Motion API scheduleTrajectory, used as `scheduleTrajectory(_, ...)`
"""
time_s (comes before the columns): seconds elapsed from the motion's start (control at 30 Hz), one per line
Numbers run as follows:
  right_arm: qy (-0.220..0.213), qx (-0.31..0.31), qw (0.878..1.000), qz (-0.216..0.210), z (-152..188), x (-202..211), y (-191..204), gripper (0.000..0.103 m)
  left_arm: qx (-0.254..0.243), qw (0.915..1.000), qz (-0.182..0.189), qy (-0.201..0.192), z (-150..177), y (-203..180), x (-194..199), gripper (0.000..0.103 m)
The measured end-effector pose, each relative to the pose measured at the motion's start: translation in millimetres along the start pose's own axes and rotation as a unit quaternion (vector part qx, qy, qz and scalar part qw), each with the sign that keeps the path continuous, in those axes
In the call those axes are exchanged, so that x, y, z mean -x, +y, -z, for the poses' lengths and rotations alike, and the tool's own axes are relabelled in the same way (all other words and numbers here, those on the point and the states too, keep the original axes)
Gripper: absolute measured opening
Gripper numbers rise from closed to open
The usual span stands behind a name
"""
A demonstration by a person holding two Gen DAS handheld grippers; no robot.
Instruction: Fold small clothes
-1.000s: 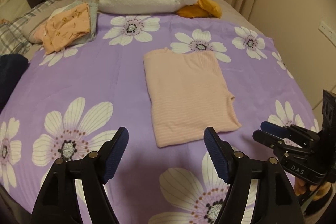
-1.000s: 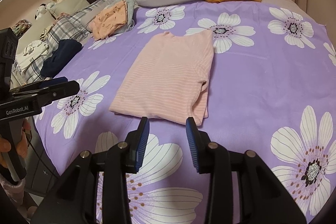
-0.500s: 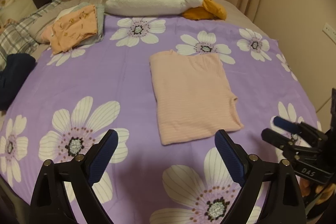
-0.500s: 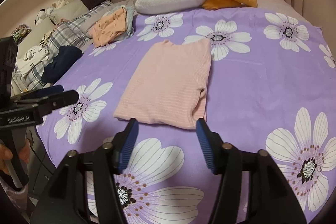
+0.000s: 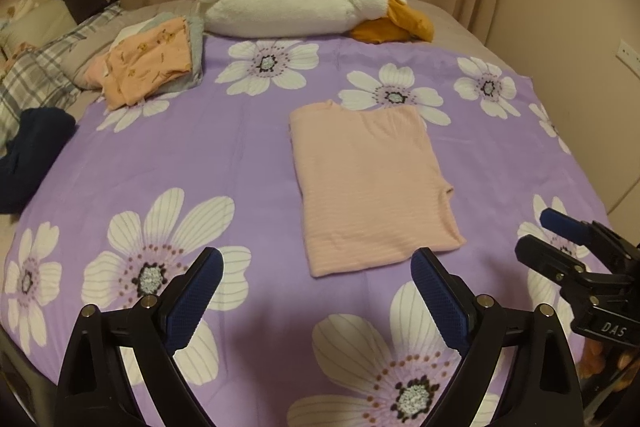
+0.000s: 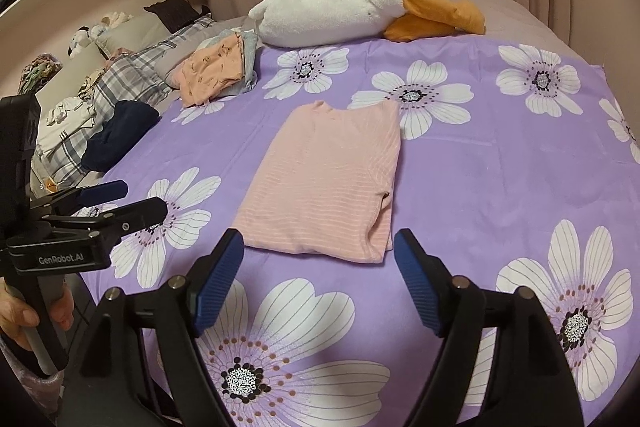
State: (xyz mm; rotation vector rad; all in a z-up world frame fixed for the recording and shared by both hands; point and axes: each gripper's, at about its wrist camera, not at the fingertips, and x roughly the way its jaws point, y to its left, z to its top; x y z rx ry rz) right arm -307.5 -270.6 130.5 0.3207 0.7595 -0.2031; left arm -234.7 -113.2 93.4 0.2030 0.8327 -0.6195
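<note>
A pink striped top (image 5: pixel 368 183) lies folded into a long rectangle on the purple flowered bedspread (image 5: pixel 200 155). It also shows in the right wrist view (image 6: pixel 332 179). My left gripper (image 5: pixel 316 263) is open and empty, held back from the garment's near edge. My right gripper (image 6: pixel 318 247) is open and empty, also just short of the near edge. The right gripper shows at the right of the left wrist view (image 5: pixel 548 235), and the left gripper shows at the left of the right wrist view (image 6: pixel 132 199).
A stack of folded clothes with an orange printed piece on top (image 5: pixel 148 67) sits at the far left. A white and orange plush duck (image 5: pixel 304 3) lies at the back. A dark navy garment (image 5: pixel 28 155) and plaid pillows (image 6: pixel 124 75) lie at the left edge.
Both grippers have opened wider and pulled back from the folded pink top. The top has not moved.
</note>
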Motion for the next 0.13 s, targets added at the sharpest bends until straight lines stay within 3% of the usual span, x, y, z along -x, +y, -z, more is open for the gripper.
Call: scheduleTrajectory(0.13,0.000,0.001,1.000,0.001,-1.2,0.3,0.0,0.079,0.008,0.9999,-0.001,0.010,0.8,3.2,-3.1,0.094)
